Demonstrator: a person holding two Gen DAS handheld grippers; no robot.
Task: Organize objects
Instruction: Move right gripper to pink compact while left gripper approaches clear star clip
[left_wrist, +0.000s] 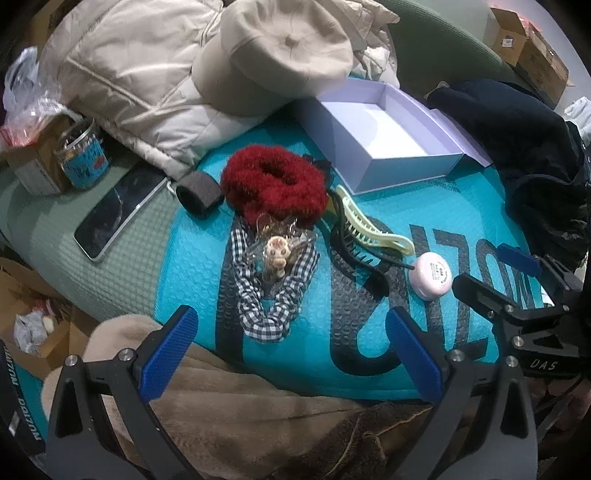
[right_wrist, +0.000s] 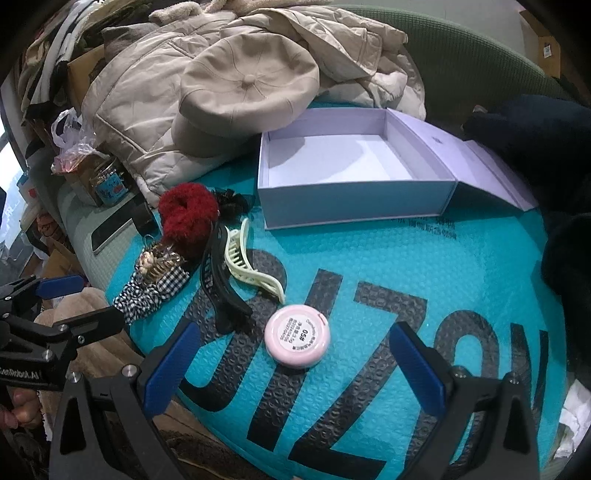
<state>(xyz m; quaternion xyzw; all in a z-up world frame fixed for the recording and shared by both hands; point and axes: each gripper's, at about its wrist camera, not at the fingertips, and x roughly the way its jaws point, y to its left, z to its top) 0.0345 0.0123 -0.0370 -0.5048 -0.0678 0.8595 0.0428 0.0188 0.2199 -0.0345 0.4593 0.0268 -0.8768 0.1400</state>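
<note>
The right claw (right_wrist: 293, 373) stands wide open and empty, with the pink round compact (right_wrist: 296, 335) lying flat on the teal bubble mailer (right_wrist: 406, 258) just ahead, between its blue pads; the left claw (left_wrist: 291, 354) is likewise open, facing the gingham scrunchie (left_wrist: 269, 291). The compact looks light, rigid and smooth-sided, so I would pinch it across its rim. The empty lavender box (right_wrist: 354, 199) lies further back.
</note>
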